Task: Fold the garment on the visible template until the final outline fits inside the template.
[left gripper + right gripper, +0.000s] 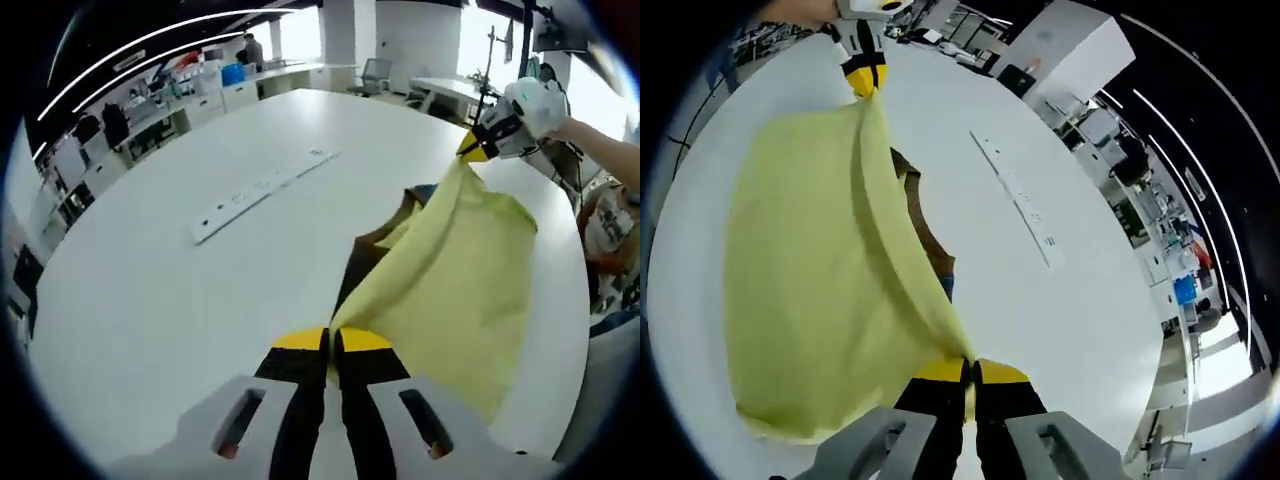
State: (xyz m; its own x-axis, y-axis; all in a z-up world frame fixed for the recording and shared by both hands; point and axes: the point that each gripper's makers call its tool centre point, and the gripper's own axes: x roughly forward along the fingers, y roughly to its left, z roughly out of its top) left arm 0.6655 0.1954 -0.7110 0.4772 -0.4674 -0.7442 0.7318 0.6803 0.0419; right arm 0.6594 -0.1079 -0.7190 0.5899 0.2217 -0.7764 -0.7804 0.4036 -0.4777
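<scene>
Both grippers are clamped on the yellow garment (450, 290), one at each end of the same edge. Left gripper (332, 345) has its jaws closed on a corner, with fabric pinched right between the yellow tips. Right gripper (970, 372) is the same, jaws closed on the opposite corner.

The key relation is that the held edge runs taut from one gripper to the other, so the garment's long axis lies along the line between the two hands. The rest of the cloth hangs off that line and drapes down onto the white table (180, 280).

Neither hand is nearer; each is at its own end.

A dark patch (925, 235) sits under the cloth, possibly the template, but it's mostly covered, so I can't read its outline or size. The garment's lower hem is hard to trace too.

A white power strip (262, 190) lies on the table, well apart from the cloth.
</scene>
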